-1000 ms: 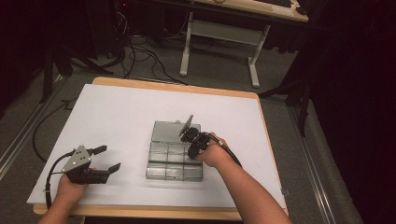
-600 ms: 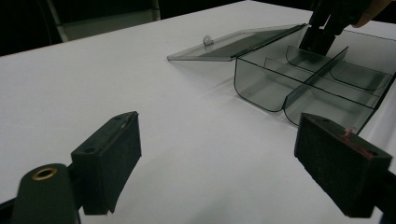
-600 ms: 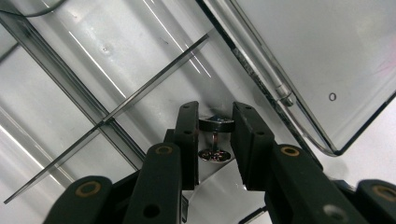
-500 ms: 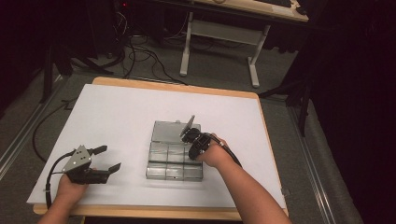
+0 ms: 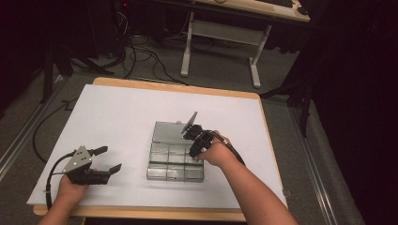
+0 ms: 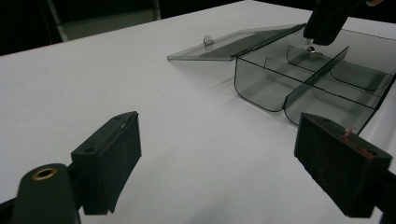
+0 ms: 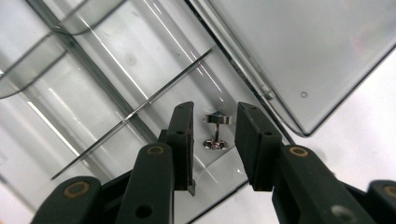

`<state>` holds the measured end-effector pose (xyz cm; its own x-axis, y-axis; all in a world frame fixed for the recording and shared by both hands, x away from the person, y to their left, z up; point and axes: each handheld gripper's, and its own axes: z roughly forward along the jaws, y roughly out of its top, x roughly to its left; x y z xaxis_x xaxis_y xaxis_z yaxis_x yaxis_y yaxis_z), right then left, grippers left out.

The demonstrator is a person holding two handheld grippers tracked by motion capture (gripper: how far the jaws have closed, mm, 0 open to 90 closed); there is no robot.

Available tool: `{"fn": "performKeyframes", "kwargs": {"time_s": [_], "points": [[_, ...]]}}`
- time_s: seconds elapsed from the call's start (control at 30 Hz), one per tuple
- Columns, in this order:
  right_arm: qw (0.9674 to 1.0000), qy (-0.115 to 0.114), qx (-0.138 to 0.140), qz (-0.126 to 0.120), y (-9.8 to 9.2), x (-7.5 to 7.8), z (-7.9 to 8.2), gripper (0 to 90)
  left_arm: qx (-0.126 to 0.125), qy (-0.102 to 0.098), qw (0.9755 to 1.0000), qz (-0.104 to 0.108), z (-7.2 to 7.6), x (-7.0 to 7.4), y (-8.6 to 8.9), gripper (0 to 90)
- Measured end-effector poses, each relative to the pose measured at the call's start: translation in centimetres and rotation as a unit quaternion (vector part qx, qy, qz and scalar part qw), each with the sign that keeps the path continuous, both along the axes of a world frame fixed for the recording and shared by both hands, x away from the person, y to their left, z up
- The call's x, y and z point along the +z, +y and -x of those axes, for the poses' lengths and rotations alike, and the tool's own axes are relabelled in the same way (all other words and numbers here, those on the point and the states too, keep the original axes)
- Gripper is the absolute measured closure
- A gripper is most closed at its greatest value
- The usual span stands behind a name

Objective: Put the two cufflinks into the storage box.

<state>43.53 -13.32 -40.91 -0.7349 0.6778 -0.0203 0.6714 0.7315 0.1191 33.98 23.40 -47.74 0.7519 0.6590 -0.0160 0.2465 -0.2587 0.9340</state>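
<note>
Wooden-edged table [image 5: 141, 85] carries a white sheet [image 5: 117, 122] over its top. Clear compartment box [image 5: 174, 165] (lid [image 5: 170, 131] open flat) rests on the sheet, right of centre.

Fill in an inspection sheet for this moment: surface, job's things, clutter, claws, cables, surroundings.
Surface: white table top, wooden edge.
Job's things: clear compartment box, lid open flat; small metal cufflink-like piece lying in a corner compartment.
Clutter: nothing seen.
Claws: right claw has just been opening, jaws astride the metal piece without touching it; left claw open, nothing between its jaws.
Cables: one trailing from each claw; more on the floor.
Surroundings: dark room, white-legged desk behind.
</note>
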Motion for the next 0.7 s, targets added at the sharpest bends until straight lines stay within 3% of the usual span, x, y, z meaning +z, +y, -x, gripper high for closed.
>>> {"fn": "performKeyframes", "kwargs": {"time_s": [0.27, 0.7], "points": [[0.9998, -0.008, -0.001, -0.019, -0.7, 1.5, 0.2, 69.0, 0.001, 0.000, 1.0000, 0.002, 0.0, 0.0, 0.0, 15.3], [0.9992, -0.029, -0.014, -0.023, -2.8, 3.0, 1.0, 67.0, 0.000, 0.000, 1.0000, 0.003, 0.0, 0.0, 0.1, 15.3]]}}
